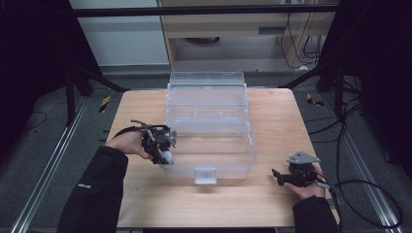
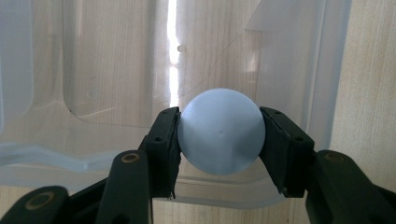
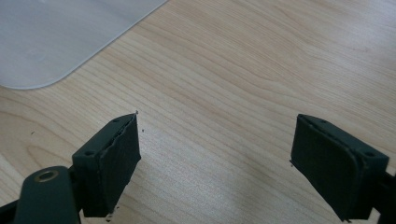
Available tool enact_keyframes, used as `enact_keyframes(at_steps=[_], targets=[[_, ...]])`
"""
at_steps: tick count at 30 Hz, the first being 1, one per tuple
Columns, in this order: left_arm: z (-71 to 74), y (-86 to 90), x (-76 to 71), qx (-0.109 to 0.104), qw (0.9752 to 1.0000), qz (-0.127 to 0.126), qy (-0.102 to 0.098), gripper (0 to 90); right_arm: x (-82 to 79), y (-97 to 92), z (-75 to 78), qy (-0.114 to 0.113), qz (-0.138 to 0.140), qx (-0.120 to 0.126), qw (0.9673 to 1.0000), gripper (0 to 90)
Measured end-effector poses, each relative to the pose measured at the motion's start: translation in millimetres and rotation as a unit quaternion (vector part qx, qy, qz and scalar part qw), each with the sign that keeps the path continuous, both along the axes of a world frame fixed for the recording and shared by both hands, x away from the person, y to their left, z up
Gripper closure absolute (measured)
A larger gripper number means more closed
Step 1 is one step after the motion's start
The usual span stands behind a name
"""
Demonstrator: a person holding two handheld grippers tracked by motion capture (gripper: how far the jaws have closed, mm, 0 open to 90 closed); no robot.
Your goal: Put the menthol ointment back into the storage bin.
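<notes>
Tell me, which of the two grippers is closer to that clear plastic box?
Left. The left gripper is at the clear box's near-left corner, holding a pale blue ball above its rim. The right gripper rests on the table, apart from the box's right side, jaws open.

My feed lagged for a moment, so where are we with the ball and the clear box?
Done: the clear box stands open on the table, and the left gripper has the pale blue ball clamped between its jaws. In hand: the ball hangs at the box's near left rim, not yet released. Left: drop it in. The right gripper rests open over bare wood.
</notes>
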State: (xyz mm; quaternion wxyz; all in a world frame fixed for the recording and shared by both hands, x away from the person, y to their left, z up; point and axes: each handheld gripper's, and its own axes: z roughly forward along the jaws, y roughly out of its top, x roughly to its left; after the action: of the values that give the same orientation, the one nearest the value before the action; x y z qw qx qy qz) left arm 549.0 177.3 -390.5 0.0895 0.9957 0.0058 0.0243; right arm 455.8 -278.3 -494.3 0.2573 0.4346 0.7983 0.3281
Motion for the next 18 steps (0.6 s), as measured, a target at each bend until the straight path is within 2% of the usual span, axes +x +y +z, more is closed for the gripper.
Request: enact_keyframes(at_steps=[7,15,18], targets=[[-1.5,-0.9,0.1,0.004,1.0000,0.004,0.002,49.1,-0.1,0.0,0.0,0.000,0.001,0.000,1.0000,15.6],[7.0,5.6,-1.6,-0.019,0.9997,0.007,-0.013,46.7,-0.2,-0.4,0.6,0.000,0.000,-0.001,1.0000,15.6],[13.9,9.6,-4.0,-0.038,0.9990,0.011,-0.023,46.2,-0.4,-0.7,1.1,-0.003,-0.003,0.000,1.0000,15.7]])
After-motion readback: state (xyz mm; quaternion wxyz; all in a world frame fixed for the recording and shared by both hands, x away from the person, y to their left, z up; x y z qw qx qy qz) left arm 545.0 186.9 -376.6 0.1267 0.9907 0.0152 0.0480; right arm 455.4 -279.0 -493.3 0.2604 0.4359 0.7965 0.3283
